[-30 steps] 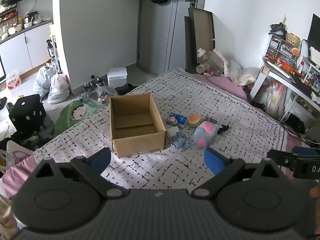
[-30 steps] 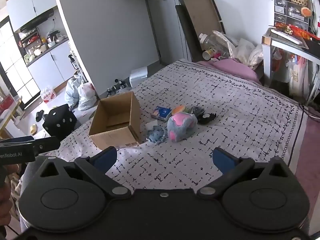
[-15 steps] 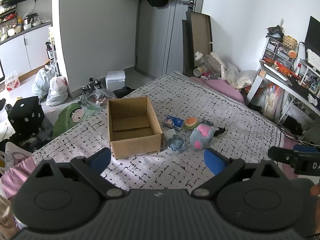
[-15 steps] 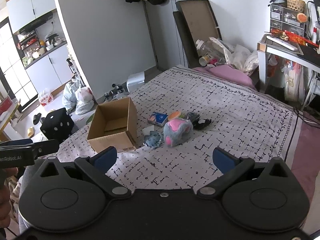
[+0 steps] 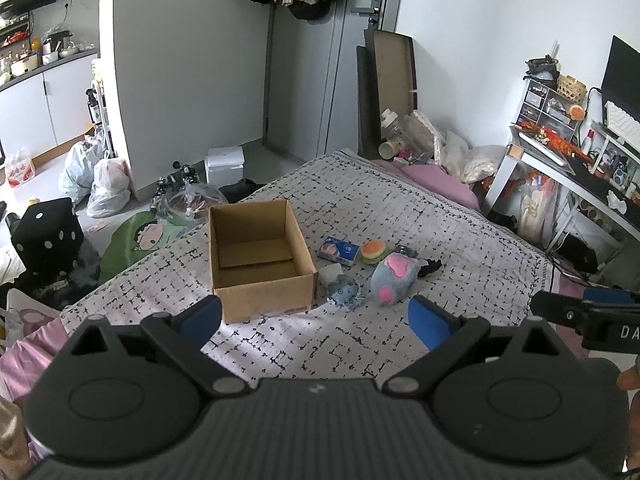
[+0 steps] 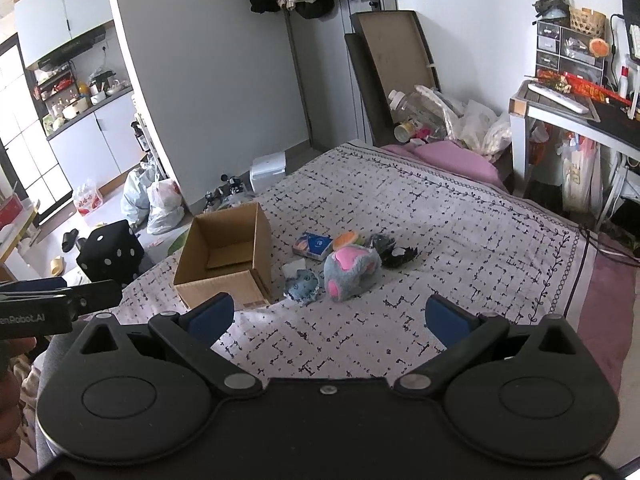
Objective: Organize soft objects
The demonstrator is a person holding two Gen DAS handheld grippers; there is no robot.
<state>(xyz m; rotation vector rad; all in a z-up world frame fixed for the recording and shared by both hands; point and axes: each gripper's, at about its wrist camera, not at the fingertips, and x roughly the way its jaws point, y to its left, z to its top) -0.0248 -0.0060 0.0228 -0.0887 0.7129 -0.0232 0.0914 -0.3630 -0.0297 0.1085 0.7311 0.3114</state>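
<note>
Take the open brown cardboard box [image 5: 259,256] as your landmark; it stands on the bed's grey-and-black patterned cover [image 5: 460,248], close to the cover's left edge, where the bed drops away to the cluttered floor. The box's long axis runs from you toward the far wall, and inside you see only its folded bottom flaps.

Your left gripper [image 5: 316,318] hangs in front of the box, above bare cover, with its blue-padded fingers [image 5: 426,320] spread wide and nothing between them.

Just right of the box's near corner lies a small crumpled pale-blue cloth toy [image 5: 343,290], with a white scrap touching it on the far side. Further right sits the round grey plush with pink patches [image 5: 394,282], its longer side slanting from near-left to far-right. Behind these, right of the box's far half, a flat blue packet [image 5: 339,250] lies beside a small burger-shaped plush [image 5: 373,249], and a black soft item [image 6: 394,254] rests against the grey plush on its right.

Your right gripper [image 6: 326,318] is likewise opened wide and empty, well short of the toys. Right of the toy cluster the cover stretches bare to its bordered edge, giving you broad room there.
</note>
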